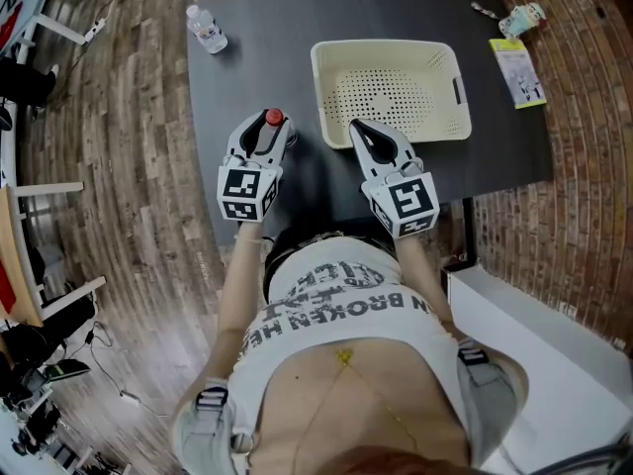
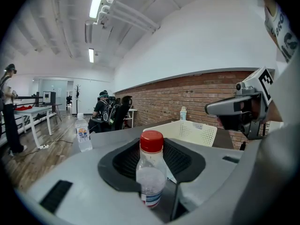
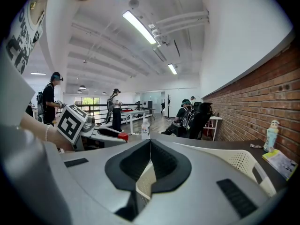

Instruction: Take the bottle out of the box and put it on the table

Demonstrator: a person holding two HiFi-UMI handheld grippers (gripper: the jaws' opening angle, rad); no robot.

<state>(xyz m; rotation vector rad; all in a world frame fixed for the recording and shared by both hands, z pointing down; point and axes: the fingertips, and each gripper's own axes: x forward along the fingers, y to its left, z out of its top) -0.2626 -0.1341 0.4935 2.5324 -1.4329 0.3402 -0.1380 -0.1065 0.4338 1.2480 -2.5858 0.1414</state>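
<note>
A clear bottle with a red cap (image 2: 151, 165) stands upright between the pads of my left gripper (image 2: 152, 149), which is shut on it. In the head view its red cap (image 1: 273, 118) shows at the tip of the left gripper (image 1: 270, 127), over the dark table (image 1: 257, 67) just left of the cream perforated box (image 1: 391, 87). Whether the bottle's base touches the table is hidden. My right gripper (image 1: 358, 128) hovers at the box's near edge, with its jaws together and nothing in them (image 3: 150, 142). The box (image 3: 234, 161) looks empty.
A second water bottle (image 1: 207, 30) stands at the table's far left corner, also seen as a small bottle (image 2: 83, 134). A small bottle (image 1: 522, 18) and a leaflet (image 1: 516, 70) lie at the back right. People stand and sit at desks beyond the table.
</note>
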